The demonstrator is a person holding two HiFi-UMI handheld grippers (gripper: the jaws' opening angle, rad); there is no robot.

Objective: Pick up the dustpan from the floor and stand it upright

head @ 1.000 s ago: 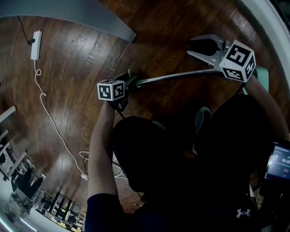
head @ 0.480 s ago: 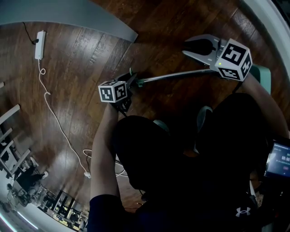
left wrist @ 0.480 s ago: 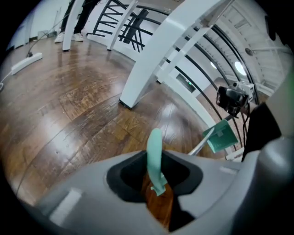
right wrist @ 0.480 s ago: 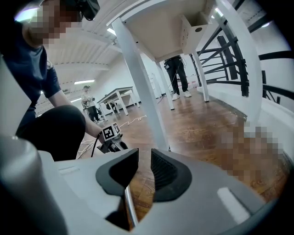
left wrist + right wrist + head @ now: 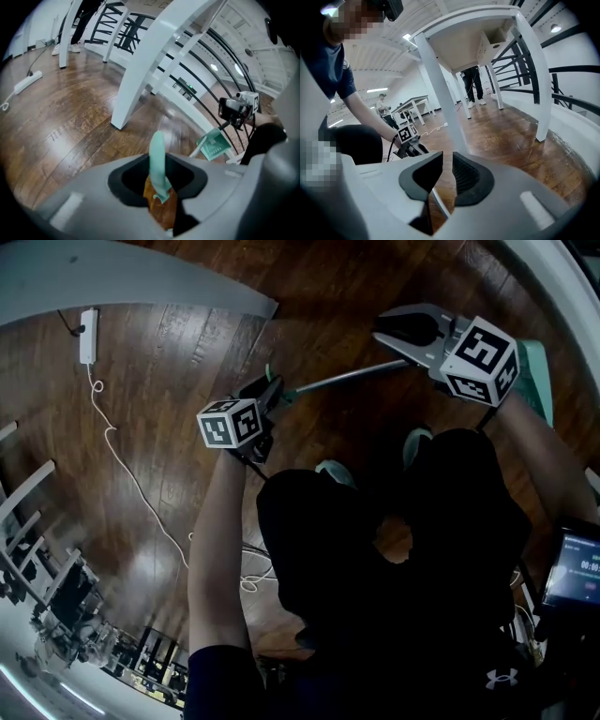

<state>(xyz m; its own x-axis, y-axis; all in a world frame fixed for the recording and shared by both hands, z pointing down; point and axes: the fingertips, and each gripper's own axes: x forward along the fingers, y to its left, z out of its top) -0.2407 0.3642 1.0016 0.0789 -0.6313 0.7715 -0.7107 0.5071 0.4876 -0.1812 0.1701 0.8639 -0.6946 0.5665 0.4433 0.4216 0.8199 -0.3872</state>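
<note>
Since a second ago, both grippers and the dustpan [image 5: 347, 379] have come up toward the head cam. It now sits steeper across that view.

Tongs:
- left gripper [image 5: 158, 183]: jaws roughly half-way and easing open. The teal grip [image 5: 157, 152] is between them, tip poking out past the pads.
- right gripper [image 5: 446, 176]: jaws narrow. The metal pole [image 5: 437, 202] is caught low in the throat, not square between the pads.

Location: slung between the two grippers. The grip end looks clear of the floor [image 5: 169, 381]. Can't tell if the pan [image 5: 213, 146] is clear too.

Risks, my read:
- The left jaws are loosening on a rounded, slick-looking grip, so that end could slip out and drop.
- The right hold is off-centre on a thin smooth pole, so the pole could slide or spin and the pan could swing round.
- Tipping it upright this near the white table leg [image 5: 140, 70] could clip the leg.

Orientation: the long axis is the pole, running from left gripper to right gripper, closer to lying than upright. The grip end points to the person's left. The pan end points right, out beyond the right gripper. For standing, the pan has to end up at the bottom.
</note>
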